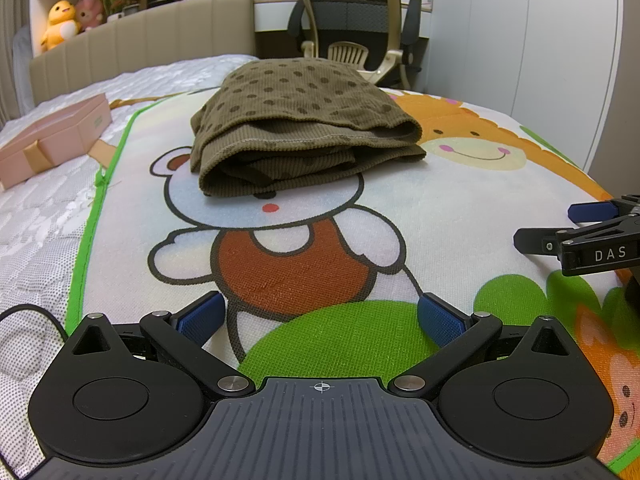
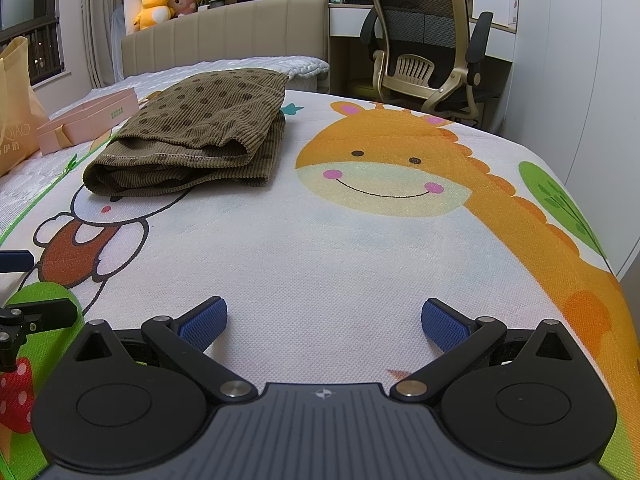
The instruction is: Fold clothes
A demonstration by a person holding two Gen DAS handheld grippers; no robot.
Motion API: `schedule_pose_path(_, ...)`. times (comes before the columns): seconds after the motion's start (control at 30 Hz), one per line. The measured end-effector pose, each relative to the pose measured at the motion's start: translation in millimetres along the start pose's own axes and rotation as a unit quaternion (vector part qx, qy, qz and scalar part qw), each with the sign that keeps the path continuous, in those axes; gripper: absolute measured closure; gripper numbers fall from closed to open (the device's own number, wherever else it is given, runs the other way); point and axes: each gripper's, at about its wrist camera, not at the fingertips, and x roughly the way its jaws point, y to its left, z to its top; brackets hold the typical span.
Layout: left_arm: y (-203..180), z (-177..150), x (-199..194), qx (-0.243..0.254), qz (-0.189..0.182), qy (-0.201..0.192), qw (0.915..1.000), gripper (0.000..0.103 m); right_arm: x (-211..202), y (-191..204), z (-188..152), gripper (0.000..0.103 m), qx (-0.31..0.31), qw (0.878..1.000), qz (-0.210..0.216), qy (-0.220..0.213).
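Left gripper (image 1: 320, 318) low over the mat (image 1: 460, 200), jaws spread wide, nothing between the blue pads (image 1: 200, 318). Right gripper (image 2: 324, 320) same: spread, empty, over bare mat beside the giraffe print (image 2: 384, 172). Both well short of the garment (image 1: 296, 120). Garment is olive, dotted, folded into a stack, lying on the bear print's head (image 1: 264, 204), left of the giraffe. Pink box (image 1: 52, 140) on the mattress just off the mat's left edge. Far back: headboard (image 1: 140, 40), chair (image 1: 352, 28), plush toys (image 1: 60, 22).
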Motion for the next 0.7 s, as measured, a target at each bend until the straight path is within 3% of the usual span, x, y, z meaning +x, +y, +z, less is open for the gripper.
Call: schedule_pose_path(0.7,4.7,0.6,-1.2,-0.014,-0.009,-0.005,0.9999,0.0,0.2,0.9,0.0,0.0,0.001,1.0,0.0,0.0)
